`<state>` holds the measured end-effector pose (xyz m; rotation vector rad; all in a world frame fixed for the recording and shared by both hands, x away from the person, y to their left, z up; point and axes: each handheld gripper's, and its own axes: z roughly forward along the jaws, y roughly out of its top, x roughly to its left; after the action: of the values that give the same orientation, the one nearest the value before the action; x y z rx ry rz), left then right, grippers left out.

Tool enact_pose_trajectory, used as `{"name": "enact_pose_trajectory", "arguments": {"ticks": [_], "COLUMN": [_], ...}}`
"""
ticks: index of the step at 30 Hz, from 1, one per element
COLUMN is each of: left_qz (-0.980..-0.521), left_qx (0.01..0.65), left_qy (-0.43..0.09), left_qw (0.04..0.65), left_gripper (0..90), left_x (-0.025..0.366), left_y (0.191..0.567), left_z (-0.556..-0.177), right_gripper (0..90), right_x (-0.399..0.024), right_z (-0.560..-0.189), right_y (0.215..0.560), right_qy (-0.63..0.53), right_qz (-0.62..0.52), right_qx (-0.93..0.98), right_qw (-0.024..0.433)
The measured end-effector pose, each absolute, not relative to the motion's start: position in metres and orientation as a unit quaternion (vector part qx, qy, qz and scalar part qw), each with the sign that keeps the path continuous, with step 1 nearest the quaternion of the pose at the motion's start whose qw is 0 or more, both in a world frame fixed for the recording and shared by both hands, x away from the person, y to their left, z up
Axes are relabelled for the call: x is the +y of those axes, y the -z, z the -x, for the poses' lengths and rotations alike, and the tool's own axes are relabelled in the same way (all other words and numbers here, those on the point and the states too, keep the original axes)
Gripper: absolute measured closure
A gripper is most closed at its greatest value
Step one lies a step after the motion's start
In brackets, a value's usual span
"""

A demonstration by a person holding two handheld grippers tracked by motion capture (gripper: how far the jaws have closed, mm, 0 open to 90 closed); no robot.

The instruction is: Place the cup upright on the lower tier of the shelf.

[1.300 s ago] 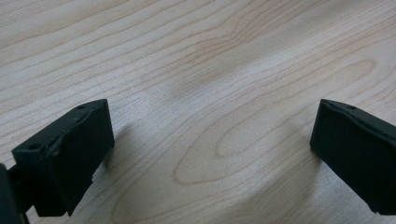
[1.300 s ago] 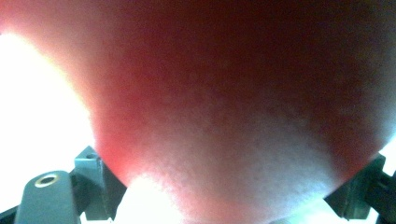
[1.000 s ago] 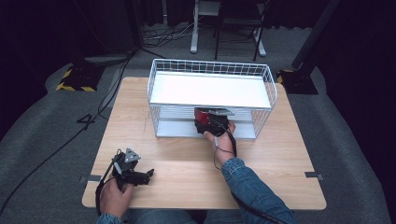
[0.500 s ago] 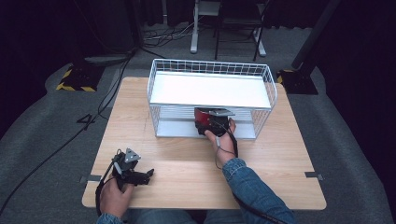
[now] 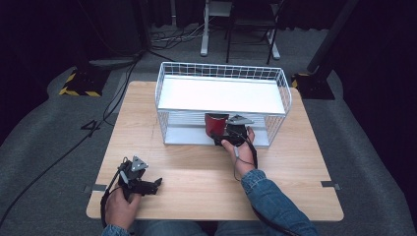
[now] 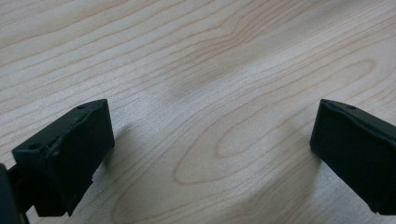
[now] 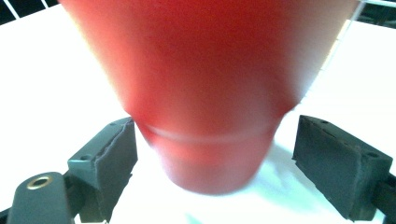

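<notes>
Pale wood table (image 5: 196,172) on grey carpet (image 5: 49,132); both tongs apart, right tongs (image 7: 215,154) flanking red cup (image 7: 210,84).

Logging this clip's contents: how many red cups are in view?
1. The red cup stands on the lower level of the white wire rack, between the open jaws of the right gripper. The rack's upper shelf may hide others behind it.
</notes>
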<state>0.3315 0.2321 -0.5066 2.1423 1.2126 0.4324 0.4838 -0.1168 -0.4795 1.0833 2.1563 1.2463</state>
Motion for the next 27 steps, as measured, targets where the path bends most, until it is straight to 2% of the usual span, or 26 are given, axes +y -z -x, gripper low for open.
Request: {"name": "enact_pose_trajectory", "arguments": {"ticks": [20,27], "left_qz": [-0.815,-0.814], "left_qx": [0.457,0.458], "left_qy": [-0.161,-0.161], "left_qw": [0.317,0.319], "left_gripper": [0.1,0.1], "left_x": [0.232,0.232], "left_y": [0.507,0.507], "left_z": [-0.324,-0.324], "right_gripper": [15.6,15.7], "right_x": [-0.178,-0.208], "right_z": [-0.439,-0.419], "right_y": [0.447,0.436], "right_qy": [-0.462,-0.463], "right_qz": [-0.369,-0.36], "right_qx": [0.789,0.792], "right_qw": [0.167,0.171]}}
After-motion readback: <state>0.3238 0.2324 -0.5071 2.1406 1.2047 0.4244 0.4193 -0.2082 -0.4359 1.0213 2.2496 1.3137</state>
